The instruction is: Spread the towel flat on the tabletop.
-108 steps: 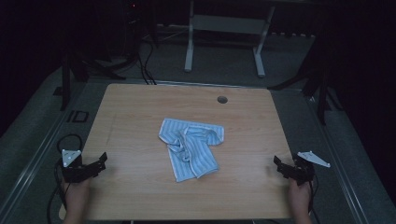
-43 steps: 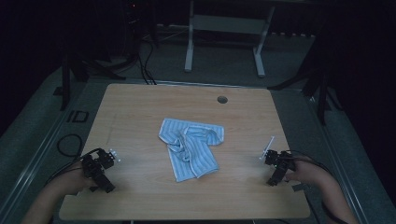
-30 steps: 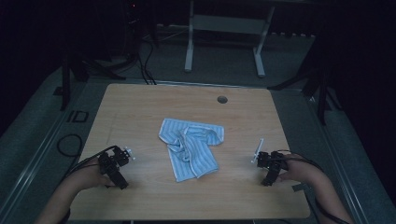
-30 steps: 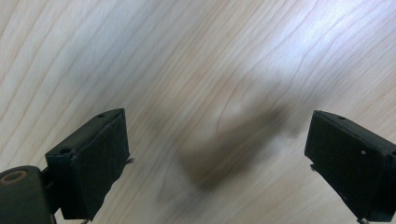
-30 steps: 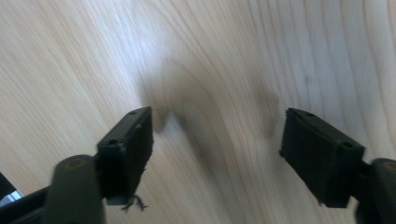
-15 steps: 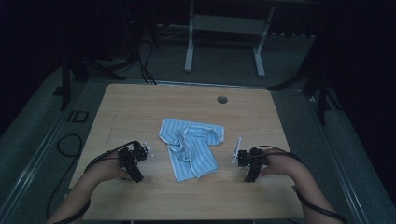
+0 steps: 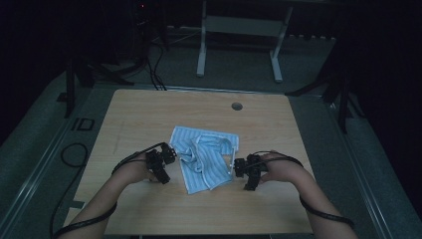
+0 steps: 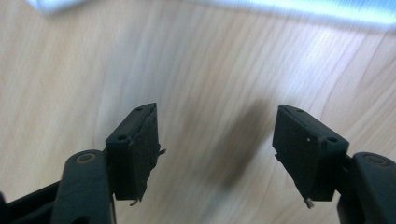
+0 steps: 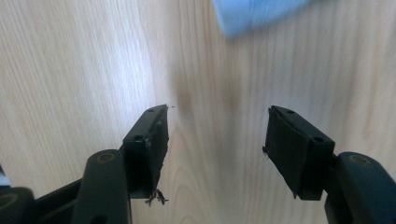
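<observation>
A crumpled blue-and-white striped cloth [image 7: 204, 158] lies in the middle of the wooden table [image 7: 149, 114]. My left gripper [image 7: 166, 157] is just off the cloth's left edge and my right gripper [image 7: 240, 168] just off its right edge, each held in a hand. In the left gripper view the gripper [image 8: 217, 112] has bare wood between its fingers, with the cloth's edge [image 8: 299, 11] blurred ahead. The right gripper [image 9: 217, 112] is likewise empty over wood, a blue cloth corner [image 9: 252, 14] ahead. Both pairs of jaws have just been closing but stand apart with nothing between them.
A round cable hole [image 7: 237, 106] sits near the table's far edge. Behind the table stands a white desk frame [image 7: 239, 30]. Cables [image 7: 74, 154] lie on the dark floor at the left, and a cable trails from each gripper across the table's near half.
Both hands have come inward from the table's side edges to either side of the cloth. The cloth has not moved.
</observation>
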`<state>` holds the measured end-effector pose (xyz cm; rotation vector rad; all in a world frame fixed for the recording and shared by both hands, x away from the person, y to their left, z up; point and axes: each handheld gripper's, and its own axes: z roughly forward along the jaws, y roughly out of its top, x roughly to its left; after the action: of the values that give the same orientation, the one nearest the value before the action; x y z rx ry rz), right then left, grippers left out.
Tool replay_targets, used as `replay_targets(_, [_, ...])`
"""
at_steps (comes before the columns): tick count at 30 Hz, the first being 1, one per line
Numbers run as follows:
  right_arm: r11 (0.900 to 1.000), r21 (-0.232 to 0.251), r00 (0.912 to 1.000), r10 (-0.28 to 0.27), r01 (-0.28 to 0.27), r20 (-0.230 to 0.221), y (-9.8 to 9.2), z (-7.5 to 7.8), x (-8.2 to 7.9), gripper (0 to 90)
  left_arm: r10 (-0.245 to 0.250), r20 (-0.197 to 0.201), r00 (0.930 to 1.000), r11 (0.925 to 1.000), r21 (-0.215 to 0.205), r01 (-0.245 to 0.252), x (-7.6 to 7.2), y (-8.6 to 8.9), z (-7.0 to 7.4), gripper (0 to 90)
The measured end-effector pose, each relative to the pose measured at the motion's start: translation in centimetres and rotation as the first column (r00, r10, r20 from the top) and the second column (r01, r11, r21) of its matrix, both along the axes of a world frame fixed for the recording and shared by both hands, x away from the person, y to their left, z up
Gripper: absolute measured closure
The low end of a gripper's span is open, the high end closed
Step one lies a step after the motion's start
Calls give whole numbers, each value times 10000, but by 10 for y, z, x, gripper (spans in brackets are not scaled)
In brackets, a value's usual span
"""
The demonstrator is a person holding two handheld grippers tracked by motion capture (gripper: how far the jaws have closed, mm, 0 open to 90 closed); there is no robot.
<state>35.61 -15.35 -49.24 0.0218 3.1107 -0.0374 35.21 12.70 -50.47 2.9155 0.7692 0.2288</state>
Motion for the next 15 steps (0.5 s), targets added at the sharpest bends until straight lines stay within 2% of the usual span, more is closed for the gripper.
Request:
replay_targets(4, [9985, 268, 9989, 469, -471, 71, 12, 6, -2, 413, -128, 125, 9998, 9999, 35, 127, 7, -13, 4, 372])
replay_targets(7, [9957, 401, 9963, 832, -840, 215, 20, 8, -5, 429, -227, 271, 9994, 9997, -105, 230, 14, -23, 7, 399])
replay_targets(10, [9930, 626, 9945, 983, -1005, 370, 26, 9, -6, 441, -240, 313, 9992, 9987, -435, 254, 19, -31, 8, 420])
replay_targets(15, [9897, 723, 9918, 1210, -1238, 417, 35, 8, -8, 444, -491, 415, 9979, 9973, -531, 513, 26, -46, 9, 471])
